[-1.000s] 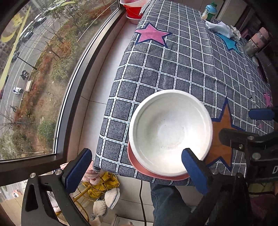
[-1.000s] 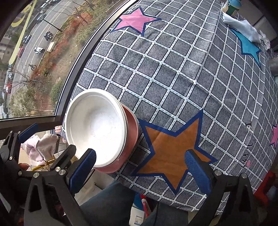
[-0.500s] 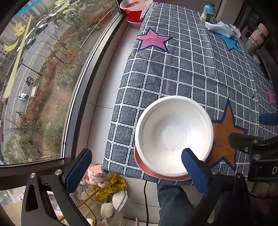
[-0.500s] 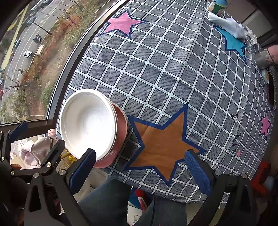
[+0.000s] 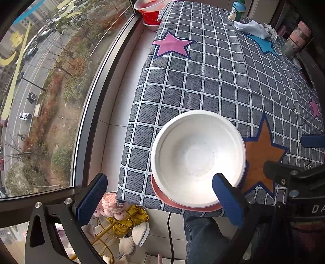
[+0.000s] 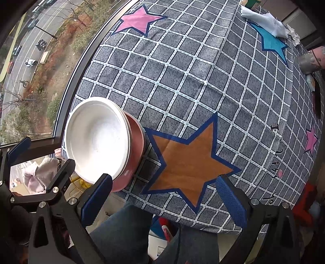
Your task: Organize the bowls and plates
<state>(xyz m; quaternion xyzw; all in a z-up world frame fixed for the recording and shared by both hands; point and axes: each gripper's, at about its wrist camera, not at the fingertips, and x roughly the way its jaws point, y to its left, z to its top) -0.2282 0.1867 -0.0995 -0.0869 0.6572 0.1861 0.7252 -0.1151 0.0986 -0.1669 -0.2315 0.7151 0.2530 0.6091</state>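
A white bowl (image 5: 195, 156) sits nested in a pink bowl (image 5: 157, 189) at the near left corner of the checked tablecloth (image 5: 213, 81), beside an orange star. My left gripper (image 5: 159, 176) hovers above and in front of the stack, open and holding nothing. In the right wrist view the white bowl (image 6: 97, 138) and the pink bowl (image 6: 136, 146) lie to the left. My right gripper (image 6: 164, 180) is open and empty over the orange star (image 6: 186, 162). Each gripper shows at the edge of the other's view.
A large window runs along the table's left side. A red basin (image 5: 150, 12) stands on the sill at the far end. A bottle (image 5: 236, 9), a white cloth (image 5: 254, 29) and a flask (image 5: 296, 38) sit far back. A person's jeans leg (image 5: 203, 233) is below the near edge.
Both grippers have drawn back and up from the table, so the stacked bowls look smaller. The bowls have stayed in place and both grippers remain open.
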